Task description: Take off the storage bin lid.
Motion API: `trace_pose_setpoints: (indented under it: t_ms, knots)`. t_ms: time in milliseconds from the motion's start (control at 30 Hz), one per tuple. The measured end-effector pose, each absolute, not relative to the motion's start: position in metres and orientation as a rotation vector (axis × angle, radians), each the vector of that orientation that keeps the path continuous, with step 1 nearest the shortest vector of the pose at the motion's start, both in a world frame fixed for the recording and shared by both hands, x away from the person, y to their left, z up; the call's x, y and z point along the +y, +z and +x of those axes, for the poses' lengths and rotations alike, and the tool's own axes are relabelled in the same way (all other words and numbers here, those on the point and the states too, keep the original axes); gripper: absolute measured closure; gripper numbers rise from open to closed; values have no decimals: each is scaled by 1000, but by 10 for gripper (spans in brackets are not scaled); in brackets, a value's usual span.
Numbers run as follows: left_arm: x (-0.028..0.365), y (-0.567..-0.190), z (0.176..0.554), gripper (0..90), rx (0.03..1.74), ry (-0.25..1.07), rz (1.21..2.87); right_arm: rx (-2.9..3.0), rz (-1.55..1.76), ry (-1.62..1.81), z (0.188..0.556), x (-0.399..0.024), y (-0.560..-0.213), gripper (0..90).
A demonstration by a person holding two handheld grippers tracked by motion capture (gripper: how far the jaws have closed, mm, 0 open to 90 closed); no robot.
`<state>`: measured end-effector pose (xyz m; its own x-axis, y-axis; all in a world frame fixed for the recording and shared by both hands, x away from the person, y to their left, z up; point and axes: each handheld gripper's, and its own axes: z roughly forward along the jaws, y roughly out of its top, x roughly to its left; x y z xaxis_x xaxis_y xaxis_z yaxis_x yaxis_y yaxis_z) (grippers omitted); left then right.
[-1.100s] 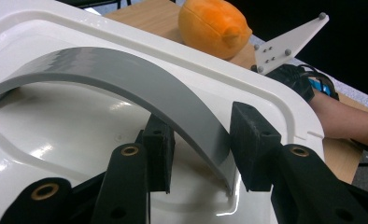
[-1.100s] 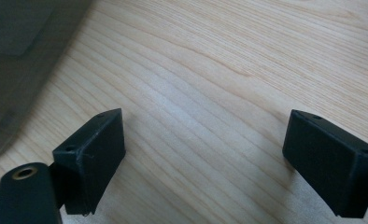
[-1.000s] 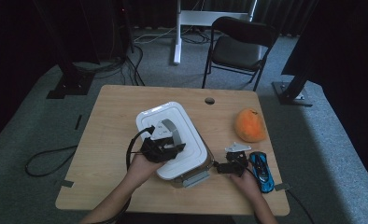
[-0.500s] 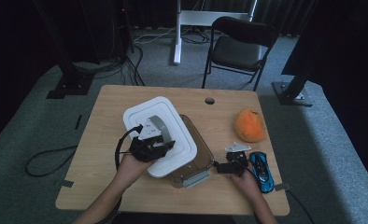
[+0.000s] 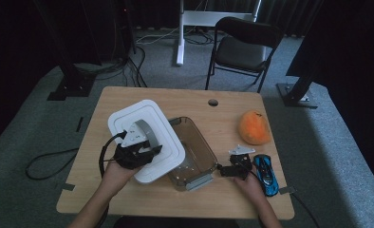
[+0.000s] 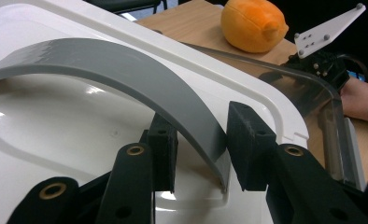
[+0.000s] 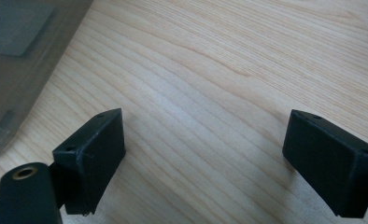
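The lid's grey handle [image 6: 126, 79] is pinched by the left gripper [image 6: 198, 144], the right gripper [image 7: 201, 158] is spread above the wooden table [image 5: 213, 118], and a chair [image 5: 244, 47] is seen from high.

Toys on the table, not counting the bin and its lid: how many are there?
2. An orange plush toy lies near the table's right edge, and a blue toy car lies nearer the person, beside the right gripper. The lifted lid may hide more.
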<state>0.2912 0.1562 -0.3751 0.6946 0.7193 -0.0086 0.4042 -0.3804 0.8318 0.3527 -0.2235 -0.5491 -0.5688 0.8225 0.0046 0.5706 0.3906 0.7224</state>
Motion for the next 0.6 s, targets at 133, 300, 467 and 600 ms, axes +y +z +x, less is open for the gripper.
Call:
trace_pose_setpoints:
  t_ms: [133,300,467,600]
  knots:
    - [166,-378,288,647,862,445,2008,2299,1210,987,353,-223,-549,120]
    - [180,-384,281,648,857,447,2005,2299,1209,986,353,-223,-549,120]
    - [193,-389,277,647,859,452,2001,2299,1209,986,353,-223,-549,120]
    - [203,-393,275,647,868,448,1997,2299,1209,986,353,-223,-549,120]
